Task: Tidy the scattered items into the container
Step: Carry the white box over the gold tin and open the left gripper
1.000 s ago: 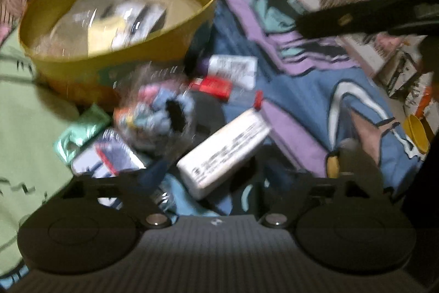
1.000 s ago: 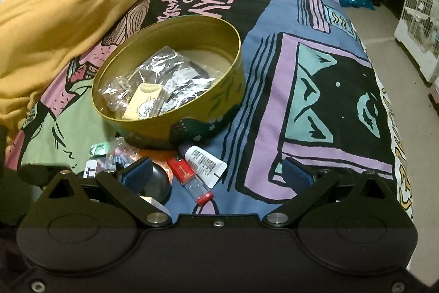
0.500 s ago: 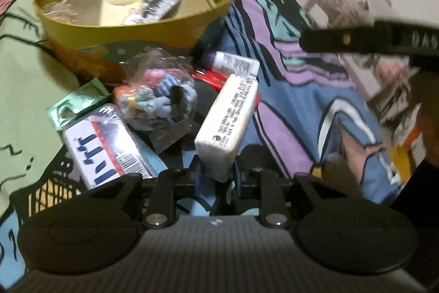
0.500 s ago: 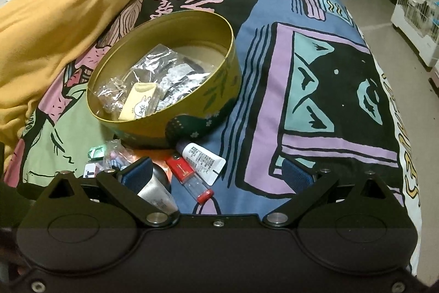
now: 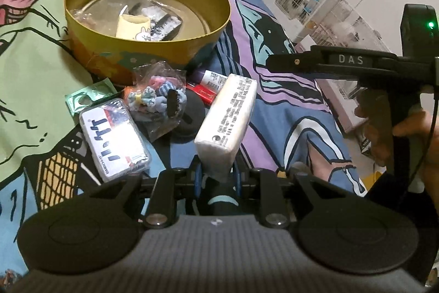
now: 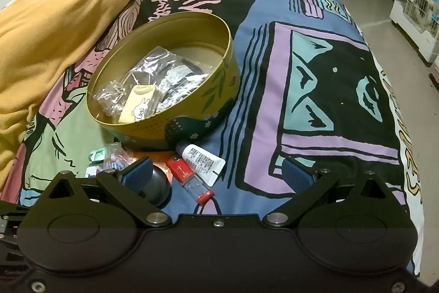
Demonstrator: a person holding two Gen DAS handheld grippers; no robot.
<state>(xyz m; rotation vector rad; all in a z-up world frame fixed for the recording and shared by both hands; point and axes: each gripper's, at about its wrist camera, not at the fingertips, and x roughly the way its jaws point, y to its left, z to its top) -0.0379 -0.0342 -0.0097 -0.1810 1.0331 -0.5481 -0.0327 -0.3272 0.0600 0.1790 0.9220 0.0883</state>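
Observation:
My left gripper (image 5: pixel 218 172) is shut on the near end of a white tissue pack (image 5: pixel 227 114), which is lifted and points toward the round gold tin (image 5: pixel 82 43). The tin (image 6: pixel 219 89) holds clear bags and a yellow card. In front of it lie a bag of hair ties (image 5: pixel 156 98), a white card box (image 5: pixel 115 136), a green packet (image 5: pixel 87 98), a black round thing (image 5: pixel 192 117), a red lighter (image 6: pixel 189 177) and a white tube (image 6: pixel 203 161). My right gripper (image 6: pixel 216 175) stands open above the lighter and tube, holding nothing.
All of it lies on a bed with a colourful cartoon cover (image 6: pixel 315 78). An orange blanket (image 6: pixel 55 32) is heaped at the far left. The bed's right edge drops to the floor, where white wire cages (image 6: pixel 417 7) stand.
The left gripper has shut on the tissue pack and lifted it off the cover, tilting it toward the tin. The right gripper has stayed where it was.

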